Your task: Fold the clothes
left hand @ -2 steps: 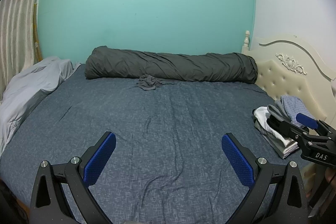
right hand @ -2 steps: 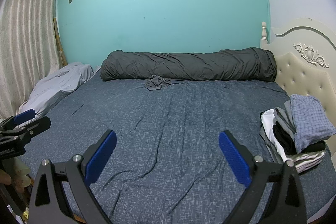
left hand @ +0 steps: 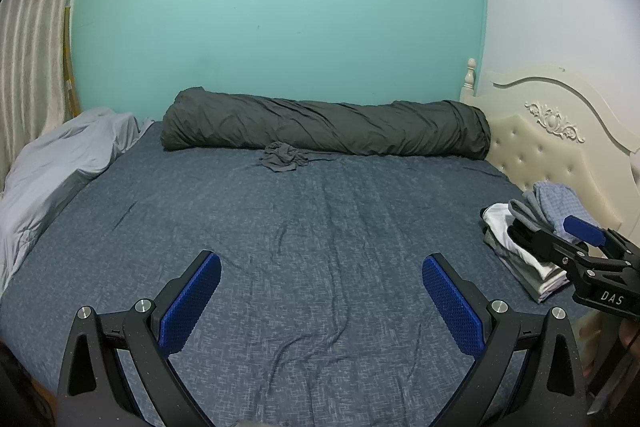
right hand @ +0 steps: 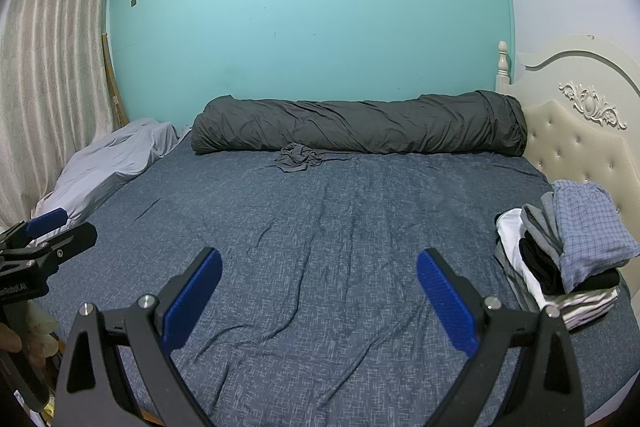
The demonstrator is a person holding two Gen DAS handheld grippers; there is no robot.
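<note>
1. Where the left wrist view looks down the bed (left hand: 320,227), the left tongs (left hand: 322,303) hang above the blue-grey sheet, spread wide, nothing between the blue pads (left hand: 192,303).
2. Same view: a crumpled grey garment (left hand: 283,156) lies at the far side of the bed, touching the foot of the long rolled dark duvet (left hand: 326,129) against the teal wall (left hand: 280,7).
3. Same view, right edge: a stack of folded clothes (left hand: 520,247) sits near the cream headboard (left hand: 560,147). The right tongs (left hand: 580,239) pass in front of the stack; from here I cannot tell how they are set.
4. Right wrist view: the right tongs (right hand: 320,303) are released, blue pads (right hand: 446,301) well apart over bare sheet, grasping nothing.
5. Same view: the crumpled grey garment (right hand: 298,157) lies far ahead by the duvet (right hand: 360,127), well apart from both tongs.
6. Same view: the folded stack (right hand: 560,259) lies at right, a blue checked piece (right hand: 588,227) on top. The left tongs (right hand: 44,239) show at the left edge, near a pale grey quilt (right hand: 108,163) and striped curtain (right hand: 52,67).
</note>
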